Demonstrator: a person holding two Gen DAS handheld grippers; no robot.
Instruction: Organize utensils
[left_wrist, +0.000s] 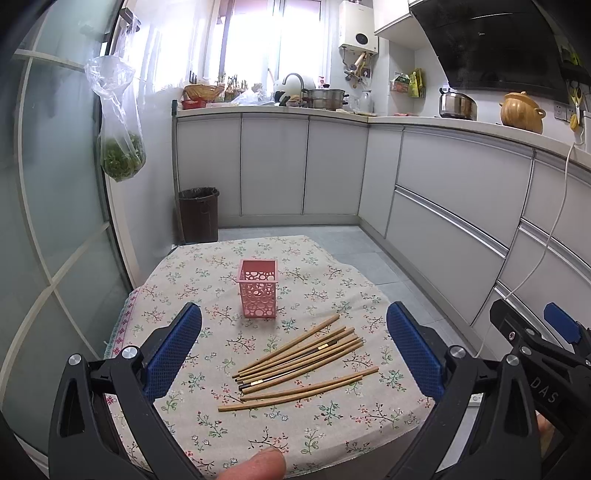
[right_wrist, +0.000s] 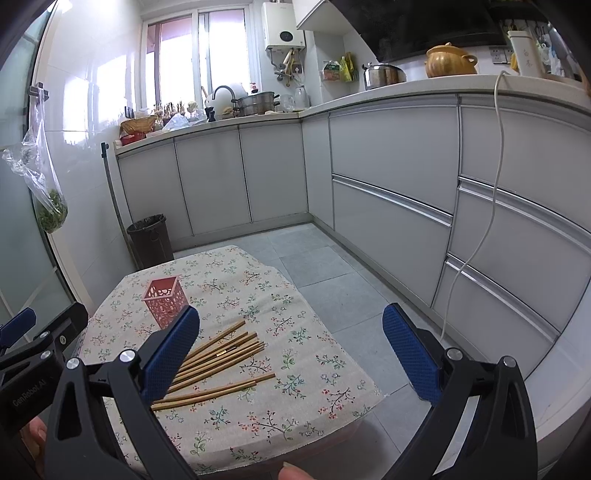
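A loose bundle of wooden chopsticks (left_wrist: 303, 358) is lying flat on the table (left_wrist: 332, 435), toward its near right part, most of the sticks fanning close together while two are sitting slightly apart nearer the front edge. The pink holder (left_wrist: 258, 288) is standing upright just beyond them, closer to the middle of the table and toward its far edge, and it is looking empty. The left gripper (left_wrist: 294, 347) is hovering above the near edge with its blue fingers spread wide, holding nothing; the right gripper (right_wrist: 290, 352) is hanging over the right edge, likewise spread wide and holding nothing. The chopsticks are probably light, stiff and smooth, so they are likely rolling or slipping if pinched off-centre; taking one or a pair across the shaft near its middle, where it is lying clear of its neighbours, seems the safest hold. The two separate sticks by the front edge are offering the easiest start. The holder is looking light and perforated, so it may be tipping if a stick is pushed against its rim.
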